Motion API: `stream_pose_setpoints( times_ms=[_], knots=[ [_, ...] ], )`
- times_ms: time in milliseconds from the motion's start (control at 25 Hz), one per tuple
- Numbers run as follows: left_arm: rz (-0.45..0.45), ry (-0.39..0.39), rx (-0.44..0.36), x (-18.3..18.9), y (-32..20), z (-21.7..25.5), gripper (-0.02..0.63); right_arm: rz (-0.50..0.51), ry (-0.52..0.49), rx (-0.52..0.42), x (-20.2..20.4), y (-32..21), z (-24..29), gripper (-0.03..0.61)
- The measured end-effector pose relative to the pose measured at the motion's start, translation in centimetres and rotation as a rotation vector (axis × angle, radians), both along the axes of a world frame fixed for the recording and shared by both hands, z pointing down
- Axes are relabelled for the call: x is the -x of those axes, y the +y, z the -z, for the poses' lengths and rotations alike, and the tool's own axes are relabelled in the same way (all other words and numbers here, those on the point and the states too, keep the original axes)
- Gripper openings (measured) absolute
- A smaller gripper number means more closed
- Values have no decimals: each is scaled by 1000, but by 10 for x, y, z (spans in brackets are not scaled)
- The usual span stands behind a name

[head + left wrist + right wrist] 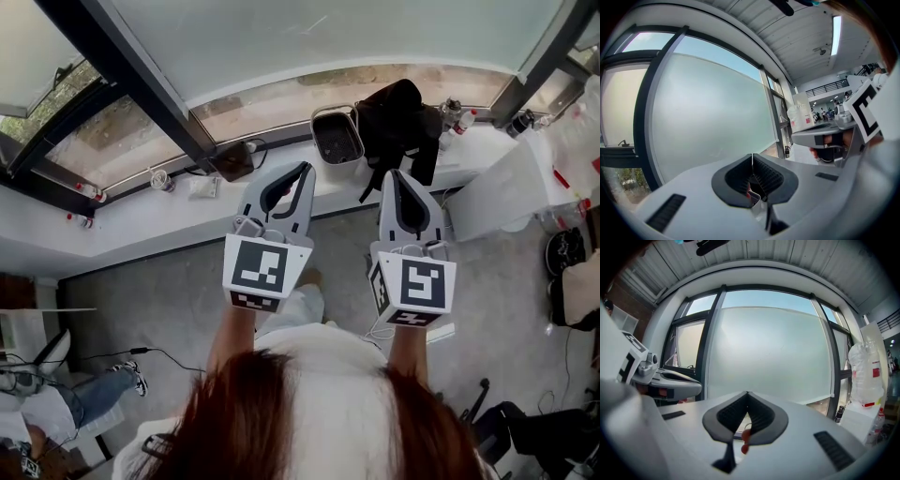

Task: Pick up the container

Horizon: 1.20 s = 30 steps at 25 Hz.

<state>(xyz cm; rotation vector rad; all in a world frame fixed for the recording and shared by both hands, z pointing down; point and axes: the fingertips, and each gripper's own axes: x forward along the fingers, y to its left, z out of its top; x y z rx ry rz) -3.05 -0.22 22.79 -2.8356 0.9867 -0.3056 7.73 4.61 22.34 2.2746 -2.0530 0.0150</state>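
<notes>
head view showed the approach step: the container [337, 141] sat on the far ledge [141, 217], just beyond the left gripper [302, 171] and right gripper [392, 176], both pinched closed and empty. next, probably, the jaws needed opening to straddle its rim.

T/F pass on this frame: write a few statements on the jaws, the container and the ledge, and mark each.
1. The left hand-held gripper and the right hand-held gripper both have their jaws together with nothing between them. True.
2. The left hand-held gripper holds the container. False: the container sits on the ledge ahead of both grippers, untouched.
3. A black bag lies just right of the container in the head view. True.
4. Both gripper views face a brick wall. False: they face a frosted window.
</notes>
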Motion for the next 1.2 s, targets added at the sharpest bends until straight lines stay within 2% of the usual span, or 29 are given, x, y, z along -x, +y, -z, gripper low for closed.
stream_pose_setpoints(
  times_ms=[720, 1200],
  knots=[
    [-37, 14, 24, 0, -113, -9, 18, -34, 31, 38, 4, -110, -5, 25],
    [-62, 21, 64, -5, -144, -26, 18, -74, 59, 72, -1, -136, -19, 25]
  ],
)
